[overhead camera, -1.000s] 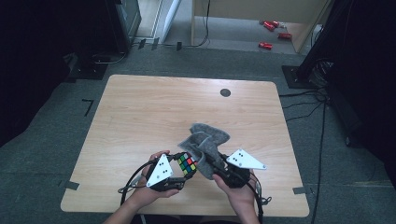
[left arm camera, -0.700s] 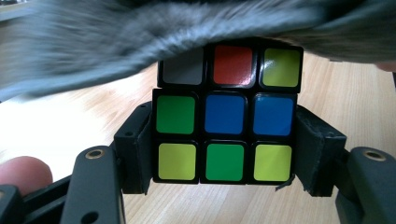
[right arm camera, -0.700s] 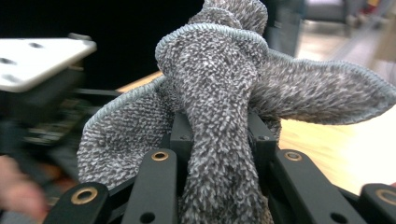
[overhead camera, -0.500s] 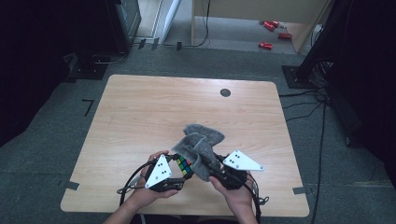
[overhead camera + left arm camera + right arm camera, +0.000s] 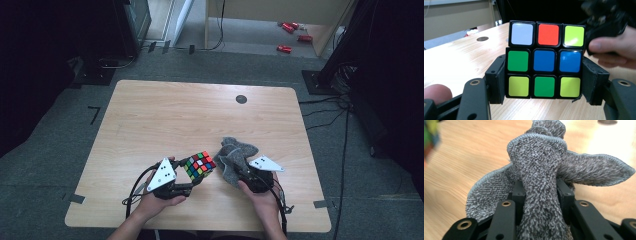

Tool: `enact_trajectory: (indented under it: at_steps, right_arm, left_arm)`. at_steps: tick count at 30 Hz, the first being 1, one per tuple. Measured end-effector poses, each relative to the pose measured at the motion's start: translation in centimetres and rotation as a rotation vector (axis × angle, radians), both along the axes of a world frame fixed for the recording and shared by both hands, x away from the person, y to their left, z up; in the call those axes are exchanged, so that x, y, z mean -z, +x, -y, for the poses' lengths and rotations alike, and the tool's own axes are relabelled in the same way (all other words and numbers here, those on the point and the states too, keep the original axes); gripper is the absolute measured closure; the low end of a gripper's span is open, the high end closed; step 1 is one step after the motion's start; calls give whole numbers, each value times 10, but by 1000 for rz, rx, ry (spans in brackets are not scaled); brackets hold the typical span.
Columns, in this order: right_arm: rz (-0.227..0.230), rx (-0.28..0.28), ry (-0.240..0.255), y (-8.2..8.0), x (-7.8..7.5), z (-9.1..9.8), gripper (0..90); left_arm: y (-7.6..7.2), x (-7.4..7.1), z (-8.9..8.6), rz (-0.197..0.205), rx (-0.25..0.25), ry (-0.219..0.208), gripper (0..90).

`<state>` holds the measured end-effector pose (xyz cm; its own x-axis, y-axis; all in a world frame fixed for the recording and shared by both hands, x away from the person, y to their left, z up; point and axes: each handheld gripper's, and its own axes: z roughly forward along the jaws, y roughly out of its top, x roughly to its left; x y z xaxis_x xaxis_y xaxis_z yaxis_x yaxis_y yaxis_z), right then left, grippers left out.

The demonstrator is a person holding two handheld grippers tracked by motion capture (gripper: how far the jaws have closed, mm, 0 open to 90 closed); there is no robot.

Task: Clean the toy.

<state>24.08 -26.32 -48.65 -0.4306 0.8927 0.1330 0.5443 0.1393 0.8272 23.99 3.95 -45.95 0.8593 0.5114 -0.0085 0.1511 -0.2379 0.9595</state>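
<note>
At the near edge of the wooden table (image 5: 165,115), the left gripper (image 5: 192,177) has its jaws closed on a puzzle cube (image 5: 200,165), and the cube sits squarely between them. In the left gripper view the two black pads press on the cube's left and right sides over its middle and lower rows of stickers, while the top row, white, red and yellow-green, stands clear above the pads (image 5: 496,80). The cube (image 5: 545,60) faces the camera flat on and is held off the table, tilted in the high view with one corner pointing away from the person. To its right, apart from the cube, the right gripper (image 5: 245,172) holds a grey cloth (image 5: 235,157). In the right gripper view a thick fold of the cloth (image 5: 541,182) runs straight up between the jaws, which stand only narrowly apart and have just been opening a little; the pads still touch the fold on both sides. The rest of the cloth spreads out beyond the jaws in two flaps, one to each side, and bunches into a rolled knot above them. In the high view the cloth lies on the table ahead of the right gripper. A round dark grommet (image 5: 241,99) sits in the tabletop well beyond both grippers.
</note>
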Motion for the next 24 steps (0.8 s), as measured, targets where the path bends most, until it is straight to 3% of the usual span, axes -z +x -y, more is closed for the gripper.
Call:
enact_trajectory:
  at_steps: [2, 4, 5, 9, 14, 20, 24]
  right_arm:
    - [-21, -15, 7, 2, 6, 1, 610]
    - [-43, -73, 30, 4, 7, 2, 492]
    - [-31, -95, 33, 4, 7, 2, 456]
    - [77, -149, 60, -3, -2, 0, 340]
    - [220, -255, 111, -15, -12, -6, 304]
    - [313, -396, 107, -28, -16, -29, 299]
    - [353, -432, 93, -33, -17, -40, 291]
  left_arm:
    - [2, -1, -2, -17, -6, -7, 342]
    - [6, -1, -5, -58, 2, -26, 342]
    - [8, -1, -6, -72, 0, -35, 342]
    - [16, -2, -13, -127, -11, -72, 342]
    - [22, -3, -19, -178, -17, -95, 342]
    - [26, -4, -18, -241, 26, -100, 343]
    - [28, -4, -15, -267, 44, -70, 343]
